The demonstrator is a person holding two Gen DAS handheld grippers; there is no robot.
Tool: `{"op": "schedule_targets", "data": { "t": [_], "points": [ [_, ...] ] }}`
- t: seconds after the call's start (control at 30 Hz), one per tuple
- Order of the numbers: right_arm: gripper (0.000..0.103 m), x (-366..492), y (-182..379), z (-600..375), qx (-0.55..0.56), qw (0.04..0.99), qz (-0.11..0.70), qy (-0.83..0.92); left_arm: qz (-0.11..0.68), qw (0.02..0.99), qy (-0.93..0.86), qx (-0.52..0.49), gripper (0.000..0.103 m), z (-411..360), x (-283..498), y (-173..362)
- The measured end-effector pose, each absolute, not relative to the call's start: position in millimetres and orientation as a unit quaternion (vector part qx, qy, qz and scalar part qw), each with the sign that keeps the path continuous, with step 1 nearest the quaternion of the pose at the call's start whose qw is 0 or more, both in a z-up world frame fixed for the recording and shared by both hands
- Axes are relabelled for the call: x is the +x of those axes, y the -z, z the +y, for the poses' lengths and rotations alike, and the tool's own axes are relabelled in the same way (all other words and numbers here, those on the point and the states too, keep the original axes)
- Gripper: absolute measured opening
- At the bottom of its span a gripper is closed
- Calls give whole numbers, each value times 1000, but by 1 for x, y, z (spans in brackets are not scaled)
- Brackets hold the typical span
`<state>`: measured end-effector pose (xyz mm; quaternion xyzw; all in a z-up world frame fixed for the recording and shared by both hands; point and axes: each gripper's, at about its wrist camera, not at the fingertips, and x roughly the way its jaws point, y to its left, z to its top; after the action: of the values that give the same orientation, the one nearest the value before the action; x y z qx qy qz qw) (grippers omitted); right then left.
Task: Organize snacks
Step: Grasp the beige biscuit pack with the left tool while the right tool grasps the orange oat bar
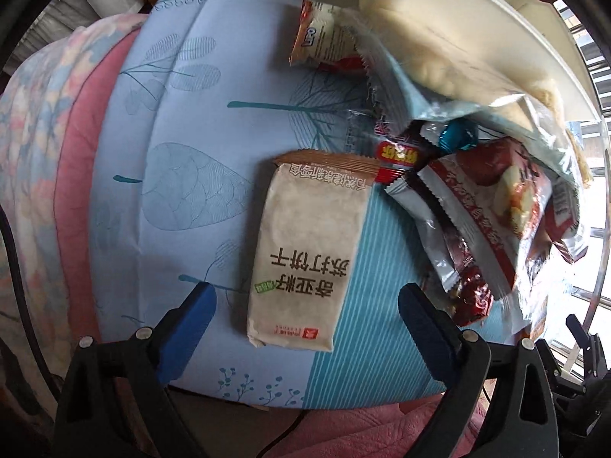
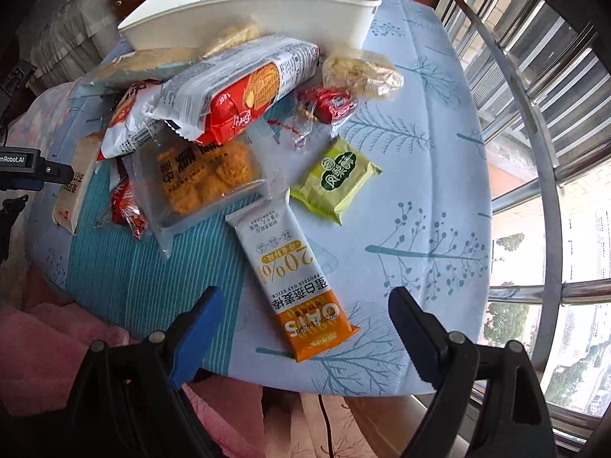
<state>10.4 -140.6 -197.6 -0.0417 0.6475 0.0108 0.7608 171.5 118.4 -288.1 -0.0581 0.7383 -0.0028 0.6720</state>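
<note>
Snacks lie loose on a blue leaf-print cloth (image 2: 427, 175), most heaped just in front of a white bin (image 2: 267, 7) at the far edge; none is seen inside it, though its interior is mostly hidden. Sorting appears barely begun.

Left gripper (image 1: 307, 297): jaws wide, holding nothing, set either side of the near end of a beige soda-cracker pack (image 1: 305, 255) that lies flat, apart from the pile on all but its far right corner. Right gripper (image 2: 303, 305): jaws wide, empty, bracketing the orange end of an oat bar (image 2: 294, 278), which lies flat and angled, its far end near a green pastry packet (image 2: 336, 179) and touching a clear tray of golden pieces (image 2: 206, 179).

Judgement: both claws stand at the pre-grasp stage. Next move calls for lowering onto the pack, closing across its narrow width, then carrying it to the bin. Flat, slick wrappers may slip or pinch the cloth beneath.
</note>
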Motion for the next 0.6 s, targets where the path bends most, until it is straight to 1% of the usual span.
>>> {"op": "schedule_targets", "data": {
  "t": [0.17, 0.3, 0.33, 0.37, 0.4, 0.5, 0.6],
  "points": [
    [88, 16, 218, -135, -44, 740, 671, -9, 750, 658, 2, -63, 90, 126, 180, 305],
    [88, 15, 229, -133, -44, 732, 680, -3, 757, 651, 1, -62, 83, 131, 184, 315],
    [86, 15, 232, -132, -44, 730, 682, -2, 758, 650, 0, -62, 81, 134, 185, 318],
    [82, 15, 235, -131, -44, 728, 684, -1, 759, 648, 0, -64, 79, 136, 186, 321],
    [80, 16, 238, -131, -44, 726, 686, 0, 759, 648, 2, -68, 74, 138, 185, 323],
    [78, 18, 247, -127, -45, 723, 689, 4, 756, 651, 0, -68, 73, 140, 186, 323],
    [69, 19, 255, -128, -42, 722, 690, 4, 756, 651, -4, -61, 70, 141, 188, 324]
  ]
}}
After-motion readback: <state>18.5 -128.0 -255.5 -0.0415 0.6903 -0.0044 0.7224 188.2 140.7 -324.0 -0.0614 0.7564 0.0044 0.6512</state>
